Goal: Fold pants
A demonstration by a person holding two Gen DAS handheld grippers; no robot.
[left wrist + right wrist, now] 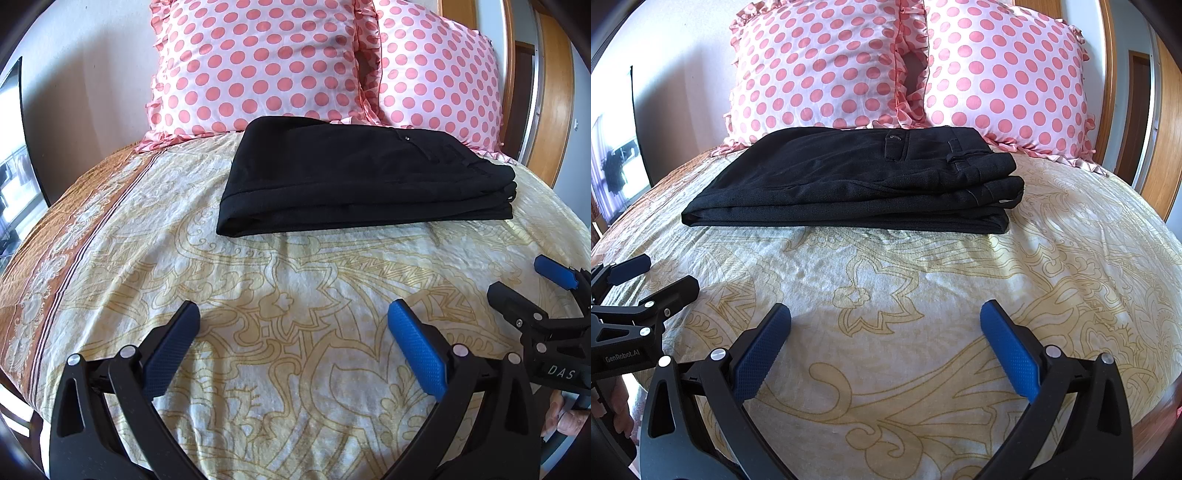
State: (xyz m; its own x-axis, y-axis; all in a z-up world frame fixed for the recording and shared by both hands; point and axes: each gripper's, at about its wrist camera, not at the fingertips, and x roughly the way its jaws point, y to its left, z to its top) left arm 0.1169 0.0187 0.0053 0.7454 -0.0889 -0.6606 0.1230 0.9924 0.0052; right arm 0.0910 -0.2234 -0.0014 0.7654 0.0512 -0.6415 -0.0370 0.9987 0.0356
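Observation:
Black pants (354, 177) lie folded in a flat stack on the bed, in front of the pillows; they also show in the right wrist view (849, 184) with the waistband to the right. My left gripper (293, 314) is open and empty, held over the bedspread well short of the pants. My right gripper (885, 314) is open and empty, also short of the pants. Each gripper shows in the other's view: the right gripper (521, 277) at the right edge, the left gripper (661, 275) at the left edge.
A cream and gold patterned bedspread (295, 369) covers the bed. Two pink polka-dot pillows (258, 66) (1004, 81) lean against the headboard behind the pants. A wooden bed frame (1160, 122) stands at the right. The bed's left edge drops off near a dark panel (22, 129).

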